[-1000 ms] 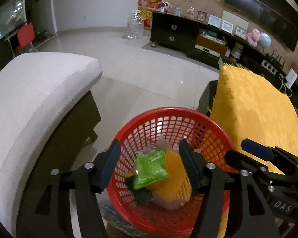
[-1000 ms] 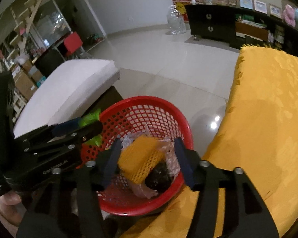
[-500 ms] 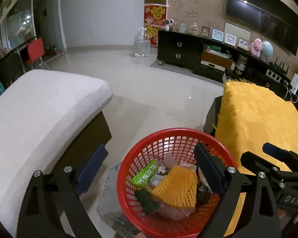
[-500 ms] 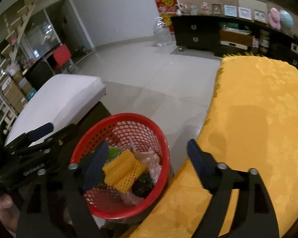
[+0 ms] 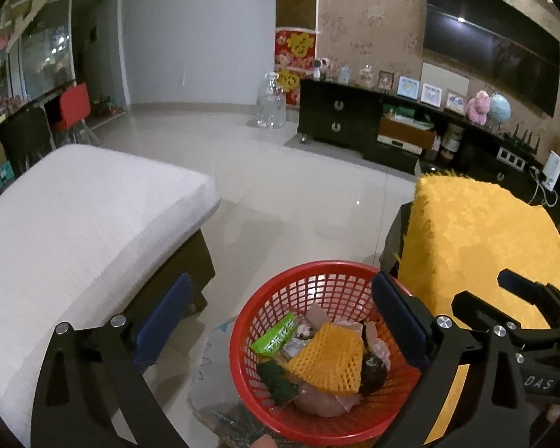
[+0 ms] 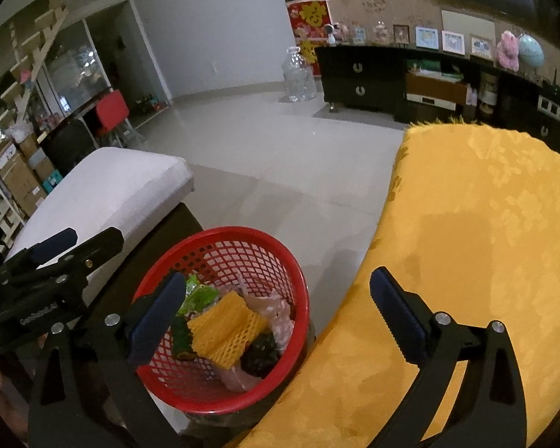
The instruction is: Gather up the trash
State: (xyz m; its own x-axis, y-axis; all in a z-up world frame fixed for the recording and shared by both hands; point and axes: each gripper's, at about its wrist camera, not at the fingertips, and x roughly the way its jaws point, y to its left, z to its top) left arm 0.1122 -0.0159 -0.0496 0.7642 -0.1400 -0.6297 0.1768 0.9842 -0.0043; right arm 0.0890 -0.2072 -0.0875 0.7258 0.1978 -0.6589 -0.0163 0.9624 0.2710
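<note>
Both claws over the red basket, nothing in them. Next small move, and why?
Probably lift both claws clear and swing toward the yellow-covered surface to look for more trash. The left claw and right claw are opening with nothing between the pads, and the yellow foam net and green wrapper already lie in the red basket.

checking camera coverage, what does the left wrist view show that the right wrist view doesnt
Only the left wrist view shows the printed face of the green wrapper and the wall-mounted TV nearly whole.

Only the right wrist view shows the stacked boxes by the shelving at the far left, and far more of the yellow cloth.

Both show the red basket with the yellow foam net inside, the white cushion, and both grippers, left gripper and right gripper, opening with nothing between the jaws.
</note>
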